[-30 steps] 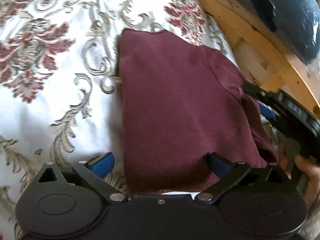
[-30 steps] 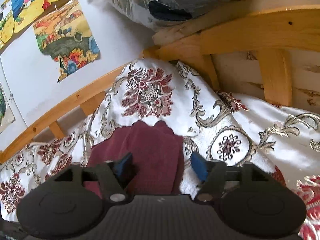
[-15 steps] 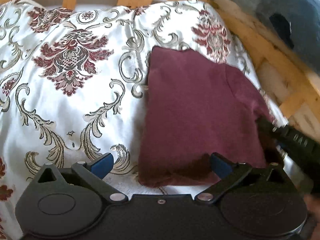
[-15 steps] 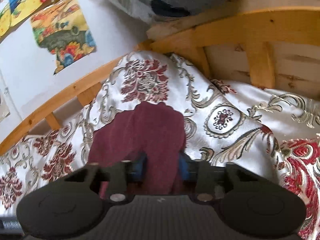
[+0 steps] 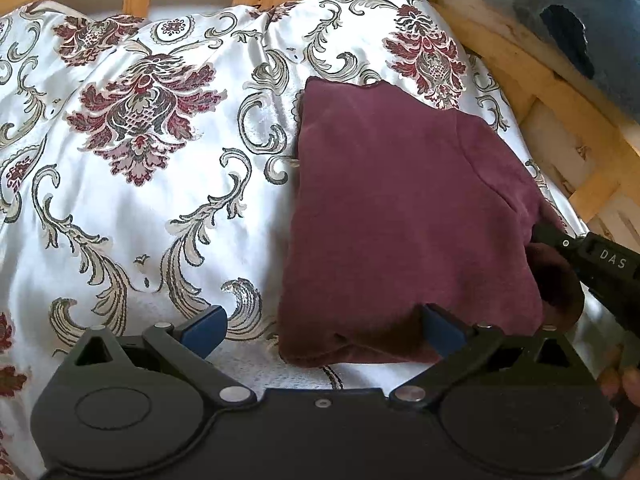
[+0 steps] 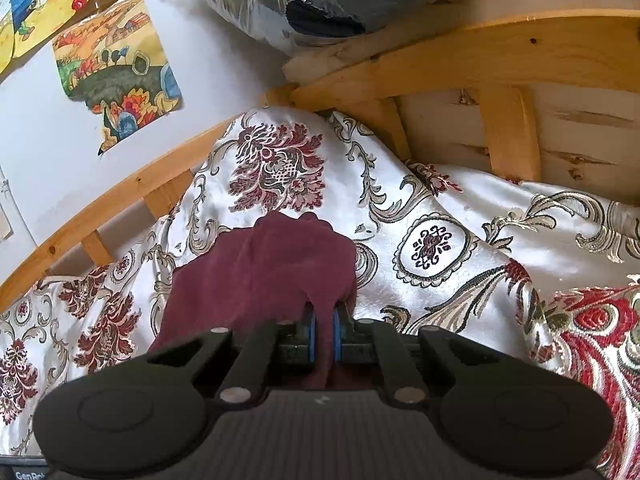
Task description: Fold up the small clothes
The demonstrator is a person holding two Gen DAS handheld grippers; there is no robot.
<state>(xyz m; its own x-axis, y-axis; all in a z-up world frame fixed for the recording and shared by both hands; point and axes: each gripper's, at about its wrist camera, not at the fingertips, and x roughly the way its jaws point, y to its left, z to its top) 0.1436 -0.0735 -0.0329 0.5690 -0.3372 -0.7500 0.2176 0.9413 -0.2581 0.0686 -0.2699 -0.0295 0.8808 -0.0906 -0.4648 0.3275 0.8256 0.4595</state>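
Right fingers (image 6: 310,330) now clamping garment (image 6: 264,280).

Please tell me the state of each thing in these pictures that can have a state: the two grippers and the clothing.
left gripper: open, at the near edge of the garment, holding nothing.
right gripper: shut on the garment's edge.
maroon garment: partly folded, lying on the patterned bedcover, one edge pinched.
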